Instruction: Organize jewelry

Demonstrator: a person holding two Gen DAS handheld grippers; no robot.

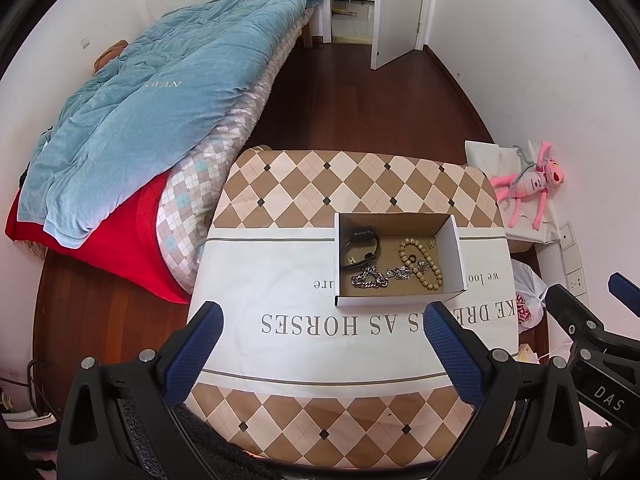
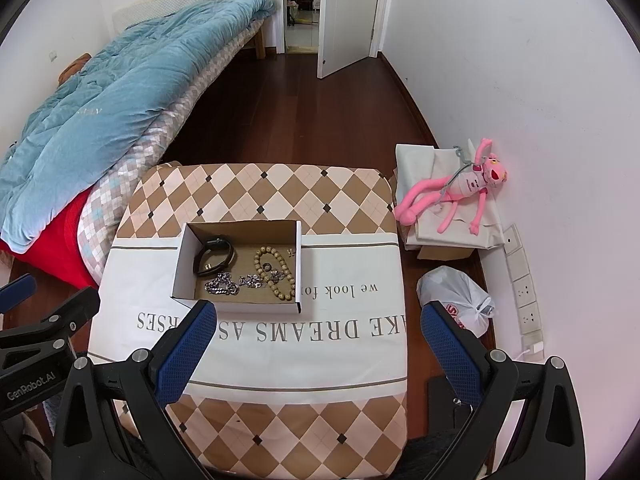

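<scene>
Left gripper & right gripper both spread wide, holding nothing, hovering over near part of the table. Just beyond, cardboard box w/ jewelry inside: black wristband far left, silver chain near, bead bracelet right. Bed far left; pink plush toy far right.

Right gripper hangs over the near part of the table, jaws spread wide, nothing between them. Cardboard box sits just beyond its left finger. Inside: black band far left, silver chain near, bead bracelet right. Left gripper at left edge. Pink plush toy far right.
</scene>
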